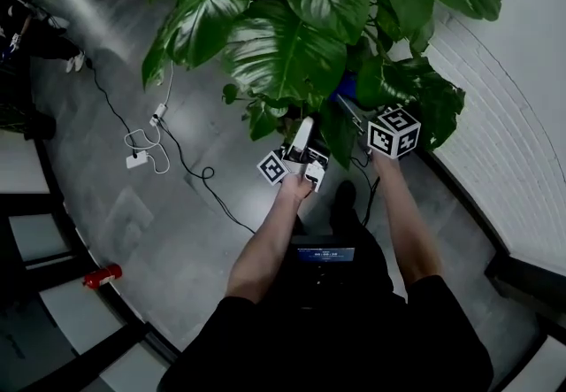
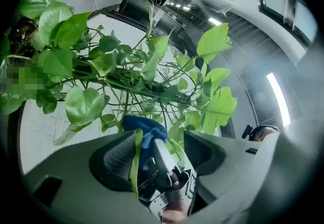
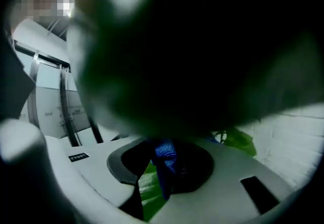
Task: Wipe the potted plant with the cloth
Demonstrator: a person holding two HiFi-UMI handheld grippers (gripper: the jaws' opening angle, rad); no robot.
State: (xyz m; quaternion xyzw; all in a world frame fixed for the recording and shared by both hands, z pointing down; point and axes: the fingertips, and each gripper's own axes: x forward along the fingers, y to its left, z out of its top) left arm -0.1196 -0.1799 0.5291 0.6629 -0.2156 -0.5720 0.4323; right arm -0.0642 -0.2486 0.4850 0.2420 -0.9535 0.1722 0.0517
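The potted plant (image 1: 292, 36) spreads broad green leaves across the top of the head view; its pot is hidden. My right gripper (image 1: 343, 100) reaches in under the leaves, shut on a blue cloth (image 1: 346, 85). In the right gripper view that gripper (image 3: 164, 154) pinches the cloth (image 3: 166, 153) together with a green leaf (image 3: 149, 187). My left gripper (image 1: 305, 126) sits just left of it, angled up. Its jaws (image 2: 159, 139) stand apart: a leaf (image 2: 135, 154) lies edge-on against the left pad, with the cloth (image 2: 144, 128) just beyond.
Black and white cables with a white adapter (image 1: 137, 158) run over the grey floor at left. A red object (image 1: 103, 275) lies lower left. A white brick wall (image 1: 522, 134) curves along the right. A dark blurred leaf (image 3: 202, 51) covers most of the right gripper view.
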